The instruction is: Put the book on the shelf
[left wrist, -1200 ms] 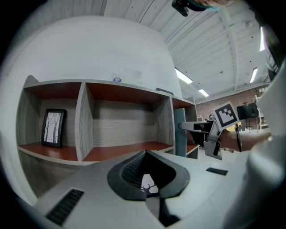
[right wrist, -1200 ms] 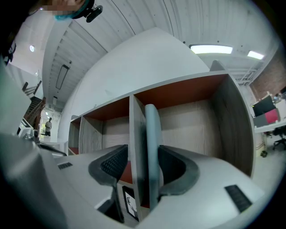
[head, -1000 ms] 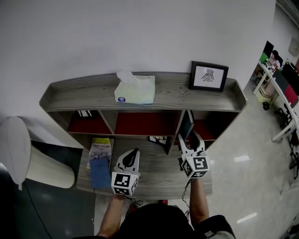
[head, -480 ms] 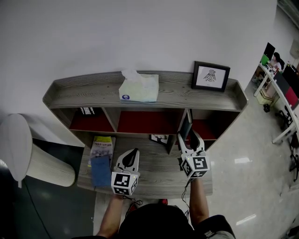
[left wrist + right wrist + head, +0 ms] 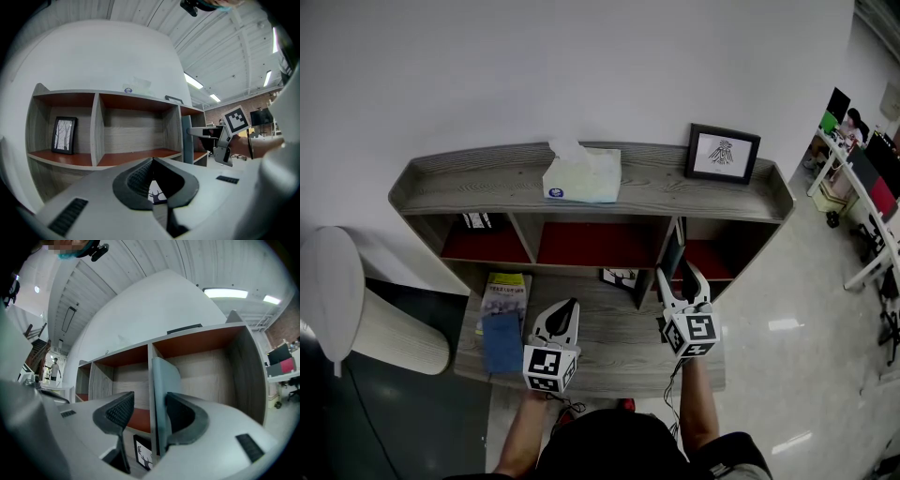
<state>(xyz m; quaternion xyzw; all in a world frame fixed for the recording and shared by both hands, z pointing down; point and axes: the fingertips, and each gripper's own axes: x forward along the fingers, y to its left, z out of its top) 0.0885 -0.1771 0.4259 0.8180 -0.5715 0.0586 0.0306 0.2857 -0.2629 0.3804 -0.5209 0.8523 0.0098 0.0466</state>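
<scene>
A thin grey-blue book (image 5: 675,253) stands upright at the mouth of the shelf's right compartment (image 5: 712,258), beside the divider. My right gripper (image 5: 678,274) points level at it with one jaw on each side. In the right gripper view the book (image 5: 165,380) lies against the right finger (image 5: 180,416), and a gap shows between it and the left finger (image 5: 117,413), so the gripper is open. My left gripper (image 5: 571,307) hovers over the desk (image 5: 609,352) in front of the middle compartment, shut with nothing in it (image 5: 152,161). The left gripper view also shows the book (image 5: 187,138).
A tissue box (image 5: 581,175) and a framed picture (image 5: 723,153) stand on the shelf top. A small frame (image 5: 64,135) is in the left compartment. A blue book on a yellow one (image 5: 502,323) lies at the desk's left. A deer card (image 5: 619,278) lies on the desk. A white bin (image 5: 352,309) stands at the left.
Both grippers and the book keep their places. Only the head view has shifted a little.
</scene>
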